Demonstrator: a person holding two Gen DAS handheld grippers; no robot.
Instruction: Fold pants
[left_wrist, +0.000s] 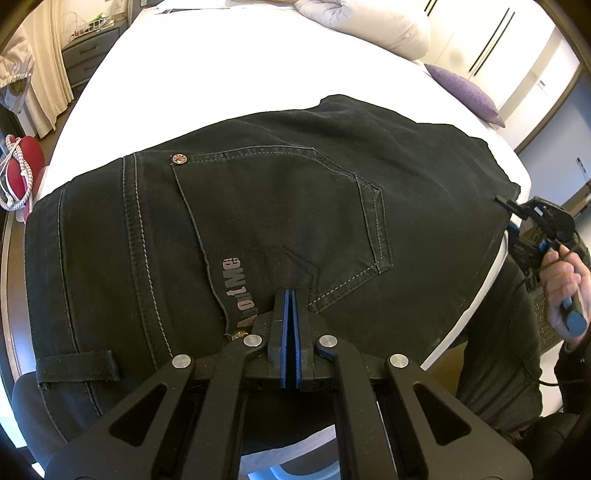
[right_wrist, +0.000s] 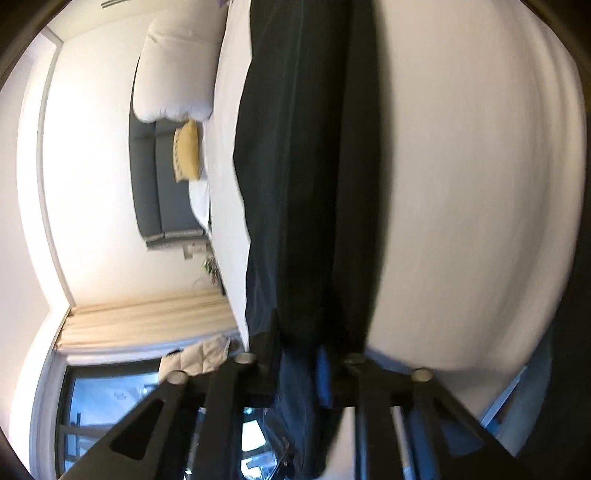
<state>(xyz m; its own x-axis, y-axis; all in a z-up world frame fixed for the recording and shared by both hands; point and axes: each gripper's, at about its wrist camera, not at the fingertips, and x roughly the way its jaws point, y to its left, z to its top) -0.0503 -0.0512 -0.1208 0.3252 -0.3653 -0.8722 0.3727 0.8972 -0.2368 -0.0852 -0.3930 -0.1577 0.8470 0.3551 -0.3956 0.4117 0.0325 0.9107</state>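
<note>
pants (left_wrist: 280, 206): lying flat on the white bed (left_wrist: 221, 74), back pocket up, waistband end hanging off the near edge, already looking doubled over lengthwise.
left gripper (left_wrist: 290, 295): blue pads (left_wrist: 284, 332) pressed together with nothing visibly between them, hovering right at the lower pocket corner, maybe just touching the cloth.
right gripper (right_wrist: 303, 350): rolled sideways and pretty blurry, looking like it's pinching the dark fabric edge between its fingers; in the left view sitting at the far right edge of the pants near the bed corner.
right hand (left_wrist: 565, 280): wrapping the handle, off the bed edge.
handling: thick denim probably, so fairly heavy, floppy but holding a crease, not slippery, nothing fragile.
where to grab: probably going for seams, waistband or belt loop (left_wrist: 77, 363), doubled edges giving more bite than flat mid-panel cloth.
watch out: guessing the overhanging end dragging the whole thing off the bed if lifted from one side only.
</note>
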